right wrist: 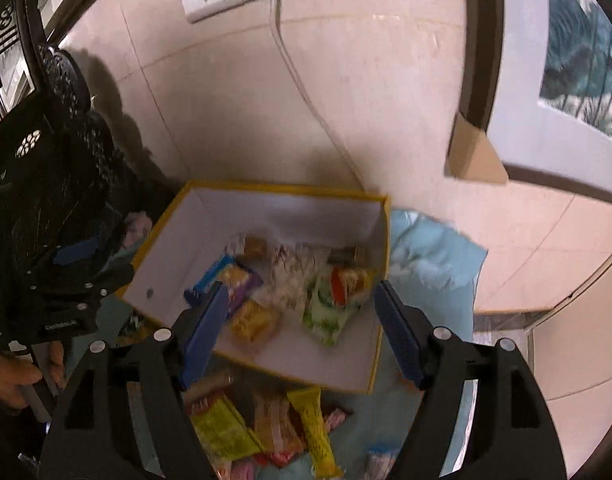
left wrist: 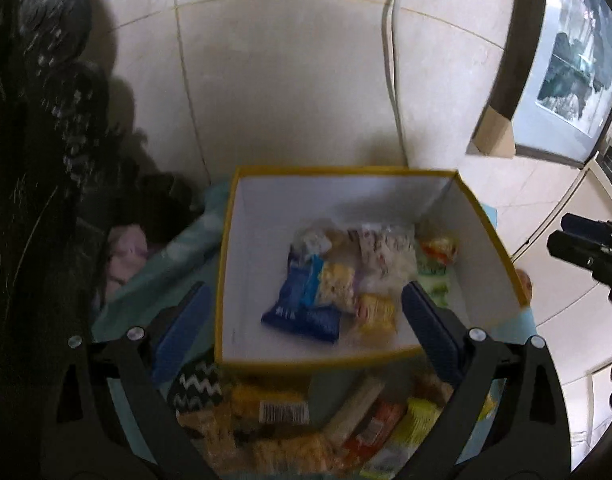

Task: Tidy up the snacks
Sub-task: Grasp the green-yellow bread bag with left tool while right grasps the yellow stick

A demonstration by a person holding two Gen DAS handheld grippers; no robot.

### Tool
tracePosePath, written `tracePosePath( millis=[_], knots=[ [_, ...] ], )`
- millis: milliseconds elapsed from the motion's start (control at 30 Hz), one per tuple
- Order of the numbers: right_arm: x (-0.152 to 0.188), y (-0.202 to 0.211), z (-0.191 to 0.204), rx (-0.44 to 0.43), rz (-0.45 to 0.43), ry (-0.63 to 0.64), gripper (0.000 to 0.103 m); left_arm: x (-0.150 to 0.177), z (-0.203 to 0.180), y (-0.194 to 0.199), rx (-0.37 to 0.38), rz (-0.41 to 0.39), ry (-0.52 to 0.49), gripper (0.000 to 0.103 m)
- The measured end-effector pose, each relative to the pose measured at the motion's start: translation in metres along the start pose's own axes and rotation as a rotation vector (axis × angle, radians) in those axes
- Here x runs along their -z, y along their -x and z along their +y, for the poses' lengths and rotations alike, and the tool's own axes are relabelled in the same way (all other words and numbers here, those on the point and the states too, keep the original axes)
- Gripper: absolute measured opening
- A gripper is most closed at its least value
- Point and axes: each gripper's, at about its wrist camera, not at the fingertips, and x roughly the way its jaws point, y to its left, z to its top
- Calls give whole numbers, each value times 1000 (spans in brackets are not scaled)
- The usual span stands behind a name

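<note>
A yellow-rimmed box [left wrist: 266, 208] with white inner walls stands on a teal cloth and holds several snack packets, among them a blue one [left wrist: 302, 300]. My left gripper [left wrist: 306, 320] hovers over the box's near edge, jaws wide open and empty. Loose snacks [left wrist: 282, 412] lie piled in front of the box beneath it. In the right wrist view the same box [right wrist: 306, 212] shows a green packet [right wrist: 325, 312] inside. My right gripper [right wrist: 302, 328] hangs open and empty above the near rim and the loose pile [right wrist: 226, 428]. The left gripper [right wrist: 82, 260] appears at the left.
A tiled wall is close behind the box, with a socket and grey cable [right wrist: 282, 40]. A framed picture [right wrist: 565, 92] with a cardboard corner guard leans at the right. Dark patterned fabric [left wrist: 46, 160] fills the left. A person's hand [right wrist: 10, 376] grips the left tool.
</note>
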Motion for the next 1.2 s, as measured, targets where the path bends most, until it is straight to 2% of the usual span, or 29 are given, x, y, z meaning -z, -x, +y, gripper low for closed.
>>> tracePosePath(
  millis=[133,300,400,500,567,633,733,900,967,1000,1033,1133,1200],
  knots=[
    [33,3,4,1,36,4,76,43,4,7,25,32,22,98],
    [102,-12,4,41,145,2,76,108,-1,-1,61,124,30,98],
    [140,-30,0,87,214,-14,76,147,-24,-5,58,149,-70,98],
    [162,-39,-3,113,223,-34,76,172,-61,-2,63,116,-242,98],
    [168,-46,-2,118,234,-17,75,178,-78,-2,68,93,-319,98],
    [172,-54,-1,120,259,4,65,182,-94,-6,75,81,-382,98],
    [173,-67,-3,125,284,15,56,180,-104,-19,76,90,-396,98],
    [173,-93,-4,137,316,30,56,176,-114,-40,89,119,-405,98],
    [173,-100,-4,129,316,30,55,181,-117,-52,55,147,-438,98],
    [172,-101,-4,103,317,23,42,183,-113,-56,56,165,-427,94],
    [170,-103,-4,71,322,16,20,182,-110,-57,82,178,-405,82],
    [172,-99,3,30,338,25,20,181,-96,-50,142,189,-341,74],
    [171,-87,3,-2,316,-11,20,178,-86,-36,163,171,-306,74]
  ],
)
